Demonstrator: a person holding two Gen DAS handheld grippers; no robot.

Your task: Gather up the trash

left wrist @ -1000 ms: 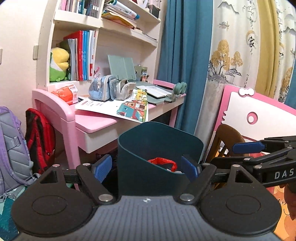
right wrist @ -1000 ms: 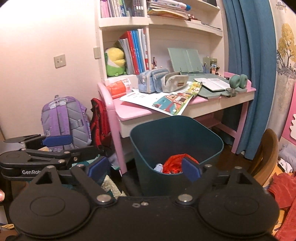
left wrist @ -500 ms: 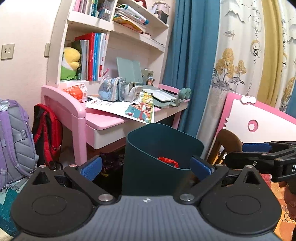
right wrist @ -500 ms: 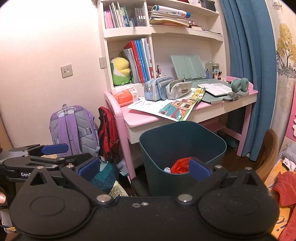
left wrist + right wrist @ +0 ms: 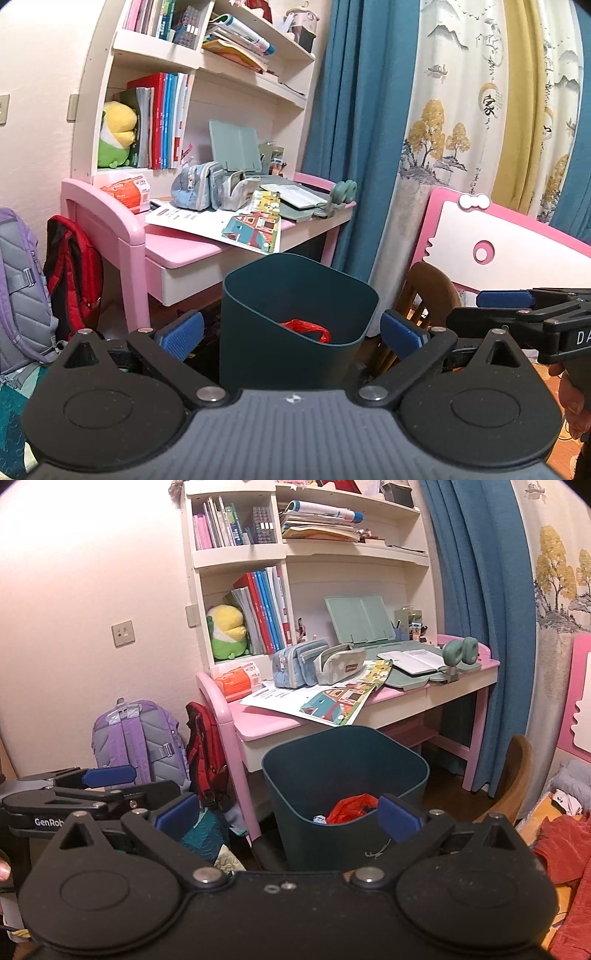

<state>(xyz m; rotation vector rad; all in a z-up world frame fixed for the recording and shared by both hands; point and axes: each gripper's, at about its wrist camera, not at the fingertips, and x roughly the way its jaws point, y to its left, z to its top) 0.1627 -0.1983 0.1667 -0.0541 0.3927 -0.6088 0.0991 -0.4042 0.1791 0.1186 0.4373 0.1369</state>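
A dark teal trash bin (image 5: 295,321) (image 5: 343,771) stands on the floor in front of the pink desk. Crumpled red plastic trash (image 5: 306,329) (image 5: 351,806) lies inside it, with a scrap of pale paper (image 5: 318,818) beside it. My left gripper (image 5: 291,332) is open, its blue pads spread wider than the bin and short of it, nothing between them. My right gripper (image 5: 288,810) is open too, just short of the bin's near rim, holding nothing. Each gripper shows at the edge of the other's view.
The pink desk (image 5: 184,254) holds papers, pencil cases and an open book. A purple backpack (image 5: 136,738) and a red bag (image 5: 203,746) lean at its left. A wooden chair back (image 5: 517,775) and red cloth (image 5: 565,842) sit at the right. Blue curtains (image 5: 354,129) hang behind.
Both grippers have pulled back and a little up from the bin, so it looks smaller and sits farther off. Their pads spread wider early on and have stayed wide.
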